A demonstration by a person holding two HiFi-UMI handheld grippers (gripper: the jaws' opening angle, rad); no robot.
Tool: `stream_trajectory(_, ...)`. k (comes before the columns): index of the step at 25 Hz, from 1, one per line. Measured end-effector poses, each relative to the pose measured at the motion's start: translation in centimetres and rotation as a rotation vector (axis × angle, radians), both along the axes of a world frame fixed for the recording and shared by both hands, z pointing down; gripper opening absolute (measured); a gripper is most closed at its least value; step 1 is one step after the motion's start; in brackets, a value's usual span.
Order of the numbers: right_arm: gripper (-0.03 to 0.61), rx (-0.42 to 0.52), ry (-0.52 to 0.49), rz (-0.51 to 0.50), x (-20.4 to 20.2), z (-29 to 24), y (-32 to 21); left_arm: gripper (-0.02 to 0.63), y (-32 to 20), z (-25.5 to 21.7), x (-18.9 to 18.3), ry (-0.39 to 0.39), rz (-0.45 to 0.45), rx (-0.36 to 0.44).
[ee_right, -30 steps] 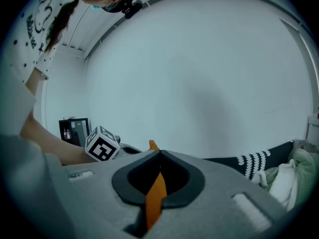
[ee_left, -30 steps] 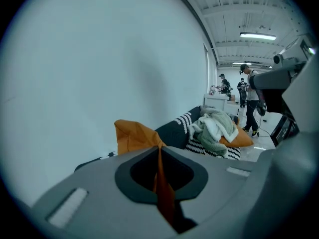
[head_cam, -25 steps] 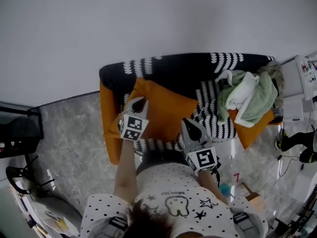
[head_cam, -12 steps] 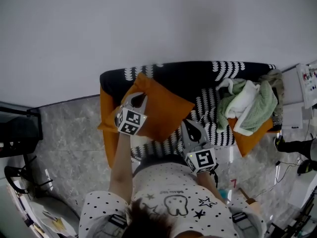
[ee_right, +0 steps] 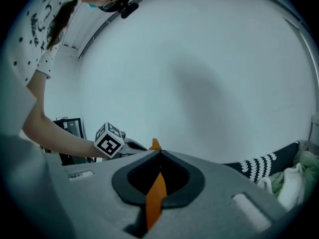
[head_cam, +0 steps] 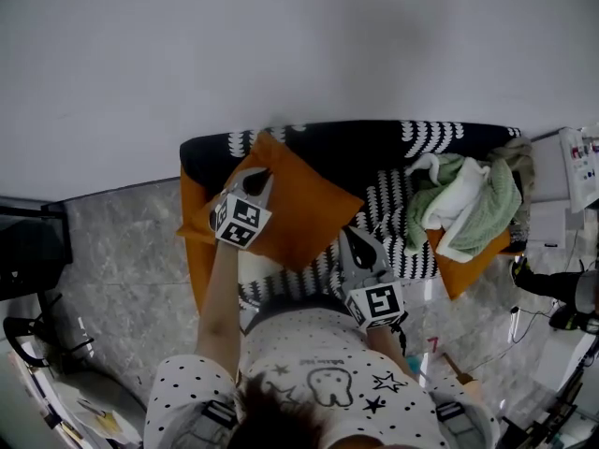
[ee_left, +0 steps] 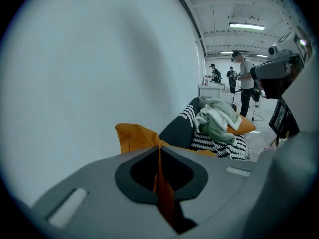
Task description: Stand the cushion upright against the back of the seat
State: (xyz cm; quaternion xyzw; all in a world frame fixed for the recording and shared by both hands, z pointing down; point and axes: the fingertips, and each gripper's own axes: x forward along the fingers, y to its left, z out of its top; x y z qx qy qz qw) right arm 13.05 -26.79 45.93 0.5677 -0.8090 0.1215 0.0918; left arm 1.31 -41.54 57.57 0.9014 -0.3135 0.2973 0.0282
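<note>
The orange cushion (head_cam: 292, 204) hangs tilted over the left end of the black-and-white patterned seat (head_cam: 398, 223), its top corner near the dark seat back (head_cam: 356, 143). My left gripper (head_cam: 256, 176) is shut on the cushion's upper left edge. In the left gripper view a fold of orange fabric (ee_left: 162, 188) is pinched between the jaws, and more of the cushion (ee_left: 133, 136) shows beyond. My right gripper (head_cam: 356, 239) is shut on the cushion's lower right edge; orange fabric (ee_right: 155, 198) is clamped between its jaws, and the left gripper's marker cube (ee_right: 109, 142) shows ahead.
A heap of green and white cloth (head_cam: 463, 193) lies on the seat's right end, over a second orange cushion (head_cam: 468, 262). Grey wall stands behind the seat. Black equipment (head_cam: 28, 260) stands on the marble floor at the left. People (ee_left: 244, 83) stand far off.
Both grippers and the cushion have moved left and toward the seat back. The cushion's top corner now reaches the back at the seat's left end.
</note>
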Motion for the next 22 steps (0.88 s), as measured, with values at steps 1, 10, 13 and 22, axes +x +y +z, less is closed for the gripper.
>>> stream_trajectory(1,-0.005,-0.006,0.0,0.002,0.0,0.2,-0.3,0.011,-0.4,0.2,0.1,-0.002,0.008,-0.002)
stream_trajectory(10,-0.005,-0.05,0.002,-0.001,-0.2,1.8,-3.4,0.012,-4.5,2.7,1.8,-0.008,0.053,-0.03)
stream_trajectory(13,-0.006,-0.065,0.001,0.008,0.1,2.3,-4.2,0.012,-5.6,3.6,1.8,-0.003,0.047,-0.046)
stream_trajectory(22,-0.005,-0.106,0.0,0.017,0.6,3.7,-6.4,0.012,-7.8,5.7,0.8,0.028,0.006,-0.071)
